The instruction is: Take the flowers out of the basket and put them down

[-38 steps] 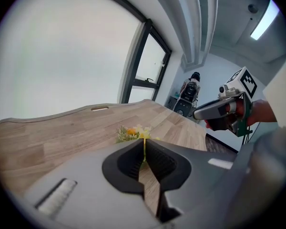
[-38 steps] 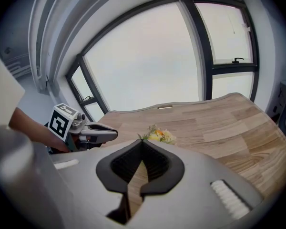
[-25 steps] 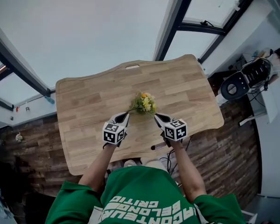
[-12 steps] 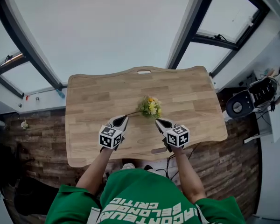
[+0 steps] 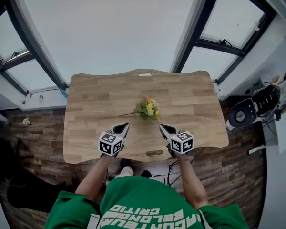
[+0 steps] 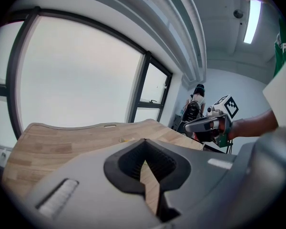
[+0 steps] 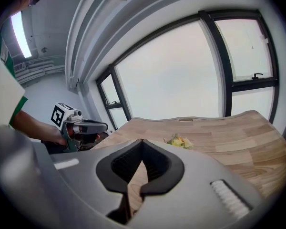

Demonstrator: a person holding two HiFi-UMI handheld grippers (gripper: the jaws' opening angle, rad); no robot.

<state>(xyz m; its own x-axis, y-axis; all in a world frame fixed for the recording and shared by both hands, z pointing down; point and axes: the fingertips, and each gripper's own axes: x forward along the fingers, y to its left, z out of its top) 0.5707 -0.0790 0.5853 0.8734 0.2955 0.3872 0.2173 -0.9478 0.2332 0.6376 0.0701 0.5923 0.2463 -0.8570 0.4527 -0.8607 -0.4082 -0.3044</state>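
A small bunch of yellow and green flowers lies on the wooden table, its thin stem pointing left. The right gripper view shows the flowers just beyond the jaws. My left gripper hangs short of the stem's end, apart from it, shut and with nothing in it. My right gripper hovers at the bunch's near right side, also shut and not touching it. In their own views the left gripper and the right gripper show only table between the jaws. No basket is in view.
The table has a slot cut near its far edge and another by the front edge. Large windows stand behind it. Dark wood floor surrounds it, and black equipment sits at the right.
Both grippers have drawn back from the flowers toward the person. The left gripper's tip was at the stem's end and now stands apart from it. The flowers stay on the table.
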